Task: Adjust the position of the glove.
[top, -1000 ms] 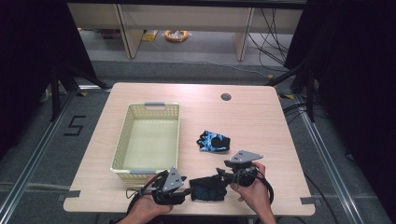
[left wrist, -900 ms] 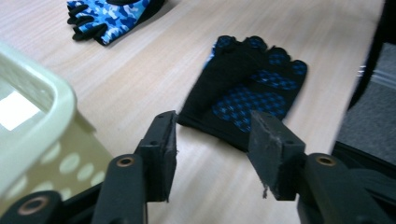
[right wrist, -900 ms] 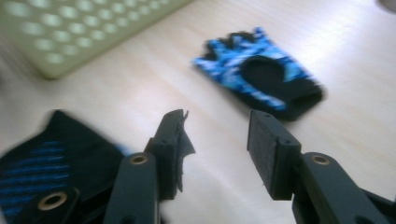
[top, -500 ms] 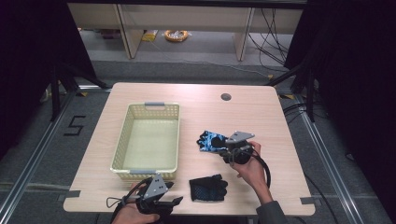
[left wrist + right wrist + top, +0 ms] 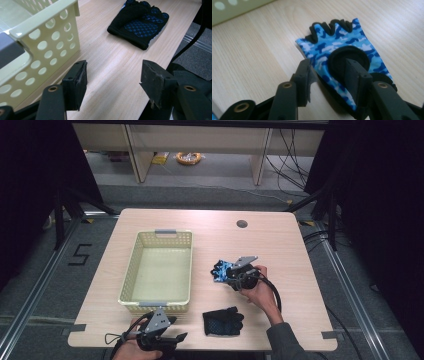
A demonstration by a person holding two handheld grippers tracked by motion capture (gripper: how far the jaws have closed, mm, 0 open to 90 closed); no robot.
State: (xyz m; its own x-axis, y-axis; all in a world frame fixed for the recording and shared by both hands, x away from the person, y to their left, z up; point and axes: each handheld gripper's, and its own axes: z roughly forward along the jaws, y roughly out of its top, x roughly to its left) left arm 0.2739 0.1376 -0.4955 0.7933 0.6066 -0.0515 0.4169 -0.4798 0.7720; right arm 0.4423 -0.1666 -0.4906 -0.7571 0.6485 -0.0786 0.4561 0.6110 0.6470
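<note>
The right gripper [image 5: 231, 276] is seen at the blue camouflage glove [image 5: 342, 52], which lies flat on the wooden table [image 5: 280, 240] to the right of the cream basket [image 5: 131, 280] and well apart from it. In the right gripper view the jaws are parted and set astride the near edge of that glove: one jaw stands just off its side on bare wood, the other rests over the black round patch, so the fabric is bracketed but not yet pinched. The glove's long axis runs away from the gripper, its black finger edging at the far end and its cuff nearest the jaws; a close of the jaws here would probably catch the cuff side. The black glove [image 5: 223, 321] lies near the table's front edge, between the two hands. It is ahead of the left gripper [image 5: 172, 339], which is held low at the front edge just beside the basket's near wall, its jaws wide apart and nothing between them. The left gripper is judged the nearer to the black glove, the right being already placed at the blue one
</note>
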